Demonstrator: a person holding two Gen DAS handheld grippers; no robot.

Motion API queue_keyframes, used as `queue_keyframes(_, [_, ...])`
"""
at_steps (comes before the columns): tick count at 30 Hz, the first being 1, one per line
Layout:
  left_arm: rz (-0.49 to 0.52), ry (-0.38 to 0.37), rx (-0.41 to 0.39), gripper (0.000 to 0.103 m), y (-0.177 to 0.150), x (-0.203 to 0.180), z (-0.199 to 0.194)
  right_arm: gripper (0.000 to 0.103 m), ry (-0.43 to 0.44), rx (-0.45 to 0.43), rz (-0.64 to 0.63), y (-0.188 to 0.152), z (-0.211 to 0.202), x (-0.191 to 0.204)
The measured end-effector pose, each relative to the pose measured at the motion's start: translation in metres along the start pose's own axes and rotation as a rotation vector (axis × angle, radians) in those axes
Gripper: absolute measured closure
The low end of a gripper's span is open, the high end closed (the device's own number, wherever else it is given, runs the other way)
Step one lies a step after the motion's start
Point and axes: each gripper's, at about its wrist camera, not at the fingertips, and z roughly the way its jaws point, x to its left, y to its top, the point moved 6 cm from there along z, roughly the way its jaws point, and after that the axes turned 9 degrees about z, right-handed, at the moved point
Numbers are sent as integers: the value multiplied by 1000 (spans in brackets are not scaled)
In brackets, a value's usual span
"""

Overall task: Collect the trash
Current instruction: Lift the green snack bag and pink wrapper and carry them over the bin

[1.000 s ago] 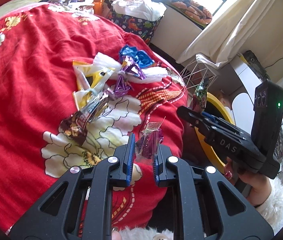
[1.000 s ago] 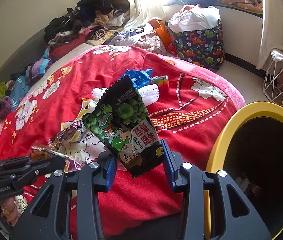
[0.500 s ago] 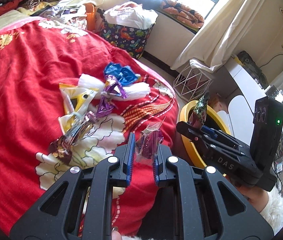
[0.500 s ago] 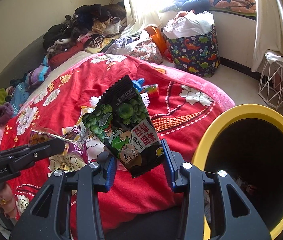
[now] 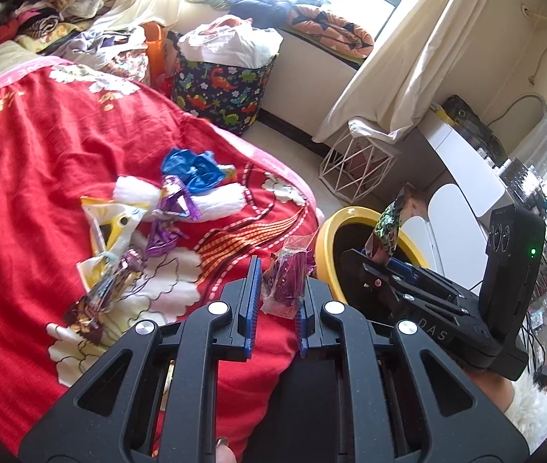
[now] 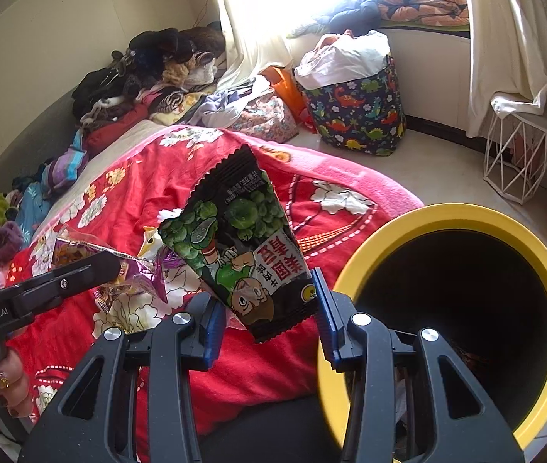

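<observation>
My left gripper [image 5: 275, 301] is shut on a small purple wrapper [image 5: 288, 277], held up over the edge of the red bedspread [image 5: 41, 146]. My right gripper [image 6: 267, 320] is shut on a black and green pea snack bag [image 6: 246, 247], which stands upright between its blue pads just left of the yellow bin [image 6: 451, 216]. In the left wrist view the right gripper [image 5: 397, 266] hovers over the yellow bin [image 5: 327, 239] with that bag [image 5: 389, 223] sticking up. Several more wrappers [image 5: 173, 200] lie on the bedspread.
A dinosaur-print basket [image 5: 223, 92] full of bags stands on the floor beyond the bed. A white wire stand [image 5: 358, 166] sits beneath the curtain. Clothes are piled at the bed's far end [image 6: 149, 73]. A white desk [image 5: 466, 169] rises behind the bin.
Both grippers have lifted and moved right toward the yellow bin with their wrappers. The bin's mouth now fills much more of the right wrist view.
</observation>
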Motion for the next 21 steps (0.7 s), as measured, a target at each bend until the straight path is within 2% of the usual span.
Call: queue_keyframes(21, [66, -41, -28, 93, 22, -45, 10, 65, -45, -67, 83, 7, -31, -43])
